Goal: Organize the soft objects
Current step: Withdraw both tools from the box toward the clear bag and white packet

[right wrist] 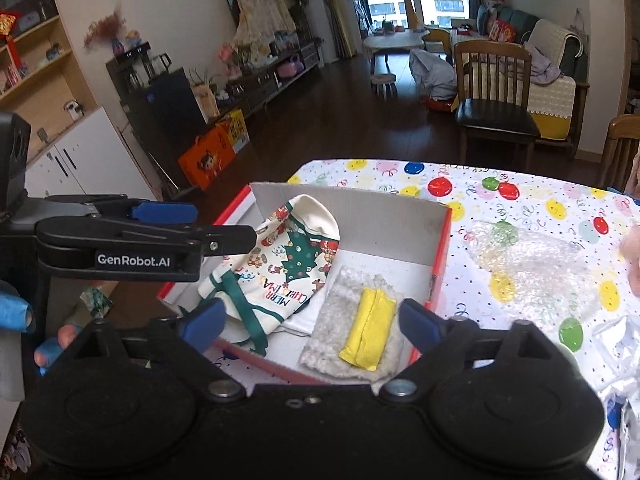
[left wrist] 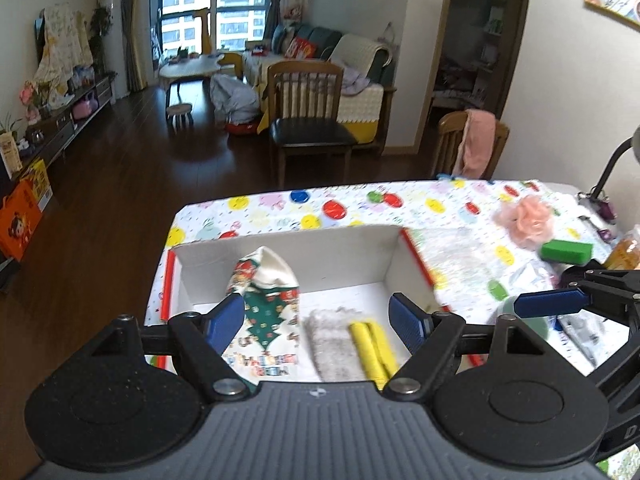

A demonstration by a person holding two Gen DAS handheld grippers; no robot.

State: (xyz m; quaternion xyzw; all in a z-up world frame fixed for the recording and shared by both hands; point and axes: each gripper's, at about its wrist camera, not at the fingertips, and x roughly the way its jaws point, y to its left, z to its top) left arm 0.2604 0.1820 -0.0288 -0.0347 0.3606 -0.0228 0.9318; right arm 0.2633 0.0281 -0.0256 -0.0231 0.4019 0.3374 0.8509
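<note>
Hovering over the box (right wrist: pixel 438 240), both tongs were spread wide, gripping nothing: left tongs (left wrist: pixel 320 320), right tongs (right wrist: pixel 310 326). Inside the box lay a Christmas cloth (right wrist: pixel 288 264), a grey fuzzy pad (right wrist: pixel 332 320) and a yellow roll (right wrist: pixel 370 334) on top of it. Pink puff (left wrist: pixel 530 220) and green sponge (left wrist: pixel 566 251) sat on the counter (left wrist: pixel 400 208); blurred, probably bubble wrap (right wrist: pixel 536 268) beside the box.

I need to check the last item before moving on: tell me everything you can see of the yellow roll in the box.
The yellow roll looks like soft cloth folded double, with a crease along its length. It lies flat on a fuzzy grey cloth at the near right of the white box, beside the Christmas cloth. Neither pair of tongs touches it.
</note>
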